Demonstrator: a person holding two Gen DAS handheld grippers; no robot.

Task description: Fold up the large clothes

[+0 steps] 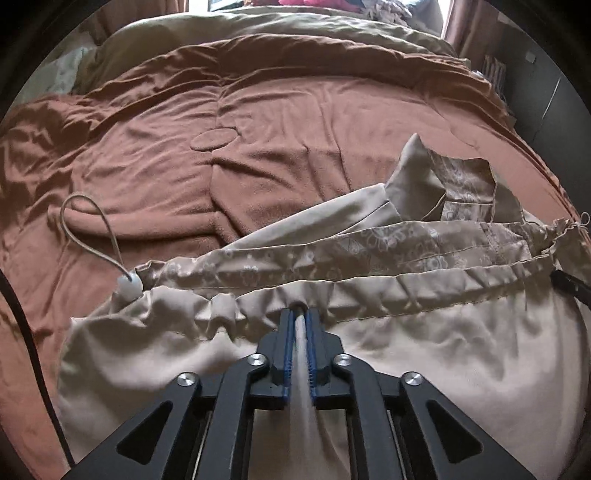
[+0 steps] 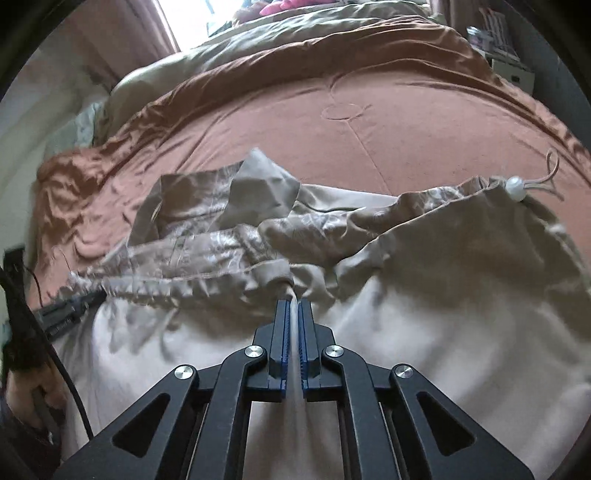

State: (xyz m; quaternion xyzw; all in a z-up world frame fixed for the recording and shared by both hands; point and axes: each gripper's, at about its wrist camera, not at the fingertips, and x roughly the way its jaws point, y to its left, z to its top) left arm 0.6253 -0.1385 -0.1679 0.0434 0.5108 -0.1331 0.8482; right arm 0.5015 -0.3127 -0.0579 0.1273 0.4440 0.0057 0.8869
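Observation:
A large beige garment (image 1: 424, 362) with a floral-patterned lining and a gathered drawstring hem lies on a brown bedspread (image 1: 277, 122). My left gripper (image 1: 300, 314) is shut on the gathered hem of the garment. A white cord stopper (image 1: 129, 286) with a looped cord sits at the hem's left end. In the right wrist view, my right gripper (image 2: 294, 302) is shut on a fold of the same garment (image 2: 443, 314) near its hem. The stopper (image 2: 516, 188) lies to the upper right there. The left gripper's tip (image 2: 62, 314) shows at the left, and the right gripper's tip (image 1: 570, 286) at the left view's right edge.
The brown bedspread (image 2: 406, 129) covers the bed, with an olive cover (image 1: 295, 26) beyond it. Curtains and a bright window are at the far end. Shelves (image 2: 506, 40) stand at the right. A black cable (image 2: 66, 376) hangs at the left edge.

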